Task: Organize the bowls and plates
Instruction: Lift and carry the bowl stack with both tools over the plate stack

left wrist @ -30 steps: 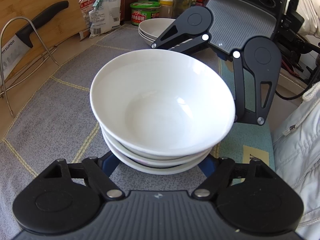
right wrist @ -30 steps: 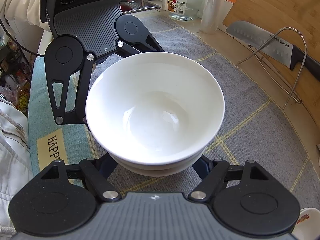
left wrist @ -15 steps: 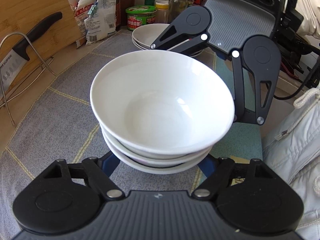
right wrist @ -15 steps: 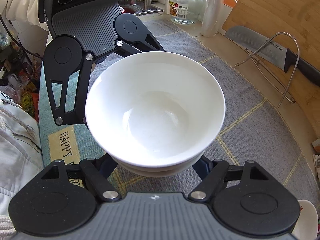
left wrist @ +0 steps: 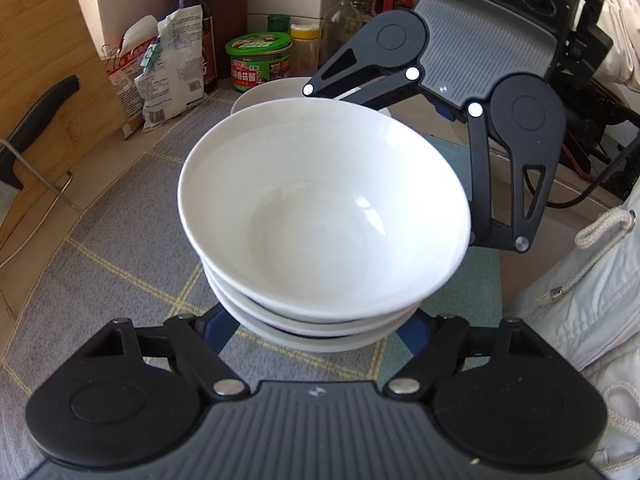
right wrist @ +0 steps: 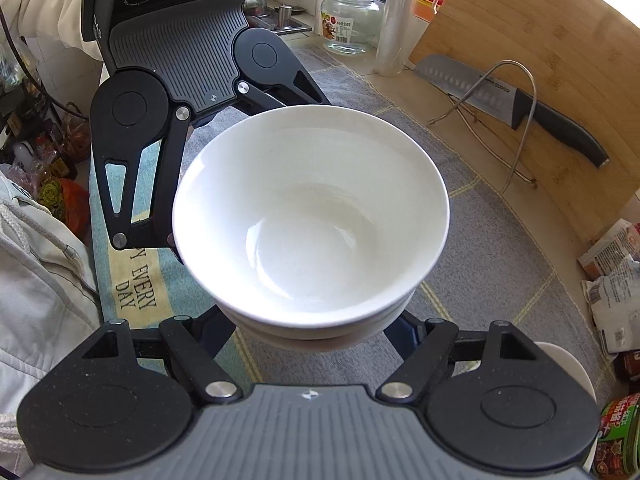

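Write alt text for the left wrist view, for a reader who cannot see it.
A stack of white bowls fills the middle, held from both sides: the left tongs grip its base from below, the right tongs reach in opposite. Behind lie a grey checked mat, more white dishes, a green-lidded tub and bottles.
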A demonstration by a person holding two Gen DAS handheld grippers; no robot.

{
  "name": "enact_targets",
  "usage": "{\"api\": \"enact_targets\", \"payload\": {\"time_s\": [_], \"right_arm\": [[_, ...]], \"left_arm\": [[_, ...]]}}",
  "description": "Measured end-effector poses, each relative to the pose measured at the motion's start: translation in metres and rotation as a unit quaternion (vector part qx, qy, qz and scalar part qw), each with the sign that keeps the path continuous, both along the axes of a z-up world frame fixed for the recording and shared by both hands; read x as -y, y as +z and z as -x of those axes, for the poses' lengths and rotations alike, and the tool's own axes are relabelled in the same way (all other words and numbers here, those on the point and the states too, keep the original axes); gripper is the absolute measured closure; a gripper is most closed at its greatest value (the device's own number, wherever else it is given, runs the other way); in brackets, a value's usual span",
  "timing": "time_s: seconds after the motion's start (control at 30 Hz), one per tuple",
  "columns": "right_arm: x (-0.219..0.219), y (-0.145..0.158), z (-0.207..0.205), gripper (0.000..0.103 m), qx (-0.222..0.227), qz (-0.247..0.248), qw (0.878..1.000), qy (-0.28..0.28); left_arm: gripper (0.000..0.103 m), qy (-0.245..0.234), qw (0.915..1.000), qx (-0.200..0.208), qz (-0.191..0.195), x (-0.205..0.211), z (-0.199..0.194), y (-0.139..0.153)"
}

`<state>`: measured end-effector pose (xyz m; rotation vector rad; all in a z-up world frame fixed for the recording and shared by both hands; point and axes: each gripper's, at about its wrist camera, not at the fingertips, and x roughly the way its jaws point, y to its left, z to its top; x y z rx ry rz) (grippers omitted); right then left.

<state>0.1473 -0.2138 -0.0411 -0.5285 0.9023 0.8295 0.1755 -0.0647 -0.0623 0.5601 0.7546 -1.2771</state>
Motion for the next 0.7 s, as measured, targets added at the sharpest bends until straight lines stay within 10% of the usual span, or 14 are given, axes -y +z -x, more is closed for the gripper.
{"api": "enact_targets", "payload": {"time_s": [0.7], "right_arm": [[0.122, 0.013, 0.009, 0.020, 0.036, 0.019, 0.998, -0.045]], "left_arm": [[0.021, -0.038, 0.9984, 0.037, 0.019, 0.126, -0.010, 0.010]]}}
